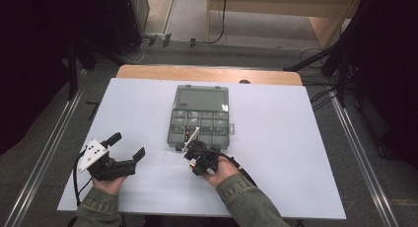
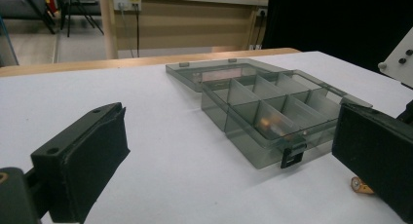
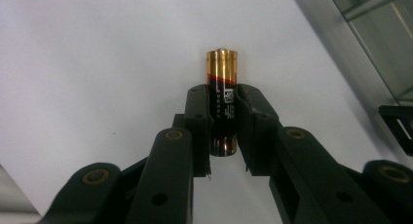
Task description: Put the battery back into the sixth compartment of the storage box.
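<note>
A gold-and-black AA battery [image 3: 222, 73] lies on the white table, and my right gripper [image 3: 223, 101] is shut on its lower half, pads pressing both sides. In the high view that right gripper [image 1: 190, 150] sits just in front of the near left corner of a clear grey compartment box [image 1: 199, 119] with its lid folded back flat. My left gripper [image 1: 128, 146] rests to the left of the box, jaws wide open and nothing between them. Along the left gripper [image 2: 229, 160] I see the box [image 2: 263, 112] and the battery's gold end [image 2: 361, 186] beside my own right-hand jaw.
The white board [image 1: 296, 153] covers a wooden table whose far edge [image 1: 207, 73] shows behind the box. One front compartment [image 2: 268, 122] holds something with a coppery glint. Dark stands and cables [image 1: 320, 96] flank the table.
</note>
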{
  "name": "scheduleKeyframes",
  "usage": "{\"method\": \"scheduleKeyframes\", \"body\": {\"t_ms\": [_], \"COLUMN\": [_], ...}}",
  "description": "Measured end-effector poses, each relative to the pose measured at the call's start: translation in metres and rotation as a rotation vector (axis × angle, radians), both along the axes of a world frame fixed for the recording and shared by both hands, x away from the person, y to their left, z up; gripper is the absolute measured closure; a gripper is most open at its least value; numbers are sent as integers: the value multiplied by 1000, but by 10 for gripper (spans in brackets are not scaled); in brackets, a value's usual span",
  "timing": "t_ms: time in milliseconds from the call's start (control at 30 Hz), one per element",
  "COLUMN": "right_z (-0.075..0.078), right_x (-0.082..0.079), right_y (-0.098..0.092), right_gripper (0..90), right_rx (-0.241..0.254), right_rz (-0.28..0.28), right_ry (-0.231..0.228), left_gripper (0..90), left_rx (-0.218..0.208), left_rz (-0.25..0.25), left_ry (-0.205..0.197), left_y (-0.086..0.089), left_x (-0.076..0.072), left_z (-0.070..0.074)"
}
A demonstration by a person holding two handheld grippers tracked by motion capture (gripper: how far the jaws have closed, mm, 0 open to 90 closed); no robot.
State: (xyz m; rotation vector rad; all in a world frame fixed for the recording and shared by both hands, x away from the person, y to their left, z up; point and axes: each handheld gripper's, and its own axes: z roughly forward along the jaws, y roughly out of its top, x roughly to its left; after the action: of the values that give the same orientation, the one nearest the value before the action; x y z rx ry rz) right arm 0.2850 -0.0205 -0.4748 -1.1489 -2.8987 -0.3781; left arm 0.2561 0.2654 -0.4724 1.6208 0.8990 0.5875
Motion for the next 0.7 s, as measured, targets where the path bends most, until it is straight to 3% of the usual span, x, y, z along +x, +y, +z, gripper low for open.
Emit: {"method": "scheduleKeyframes", "body": {"t_ms": [233, 433, 700], "right_z": [1, 11, 27], "right_x": [-1, 1, 8], "right_y": [-1, -4, -6], "right_gripper": [776, 776, 776], "right_rx": [1, 64, 123], "right_rz": [-14, -33, -78], "right_ry": [1, 8, -21], "left_gripper": [0, 0, 0], "left_rx": [5, 5, 4], "left_rz": [0, 0, 0], "left_ry": [1, 3, 3], "left_y": [0, 0, -1], "left_x": [0, 0, 0], "left_z": [0, 0, 0]}}
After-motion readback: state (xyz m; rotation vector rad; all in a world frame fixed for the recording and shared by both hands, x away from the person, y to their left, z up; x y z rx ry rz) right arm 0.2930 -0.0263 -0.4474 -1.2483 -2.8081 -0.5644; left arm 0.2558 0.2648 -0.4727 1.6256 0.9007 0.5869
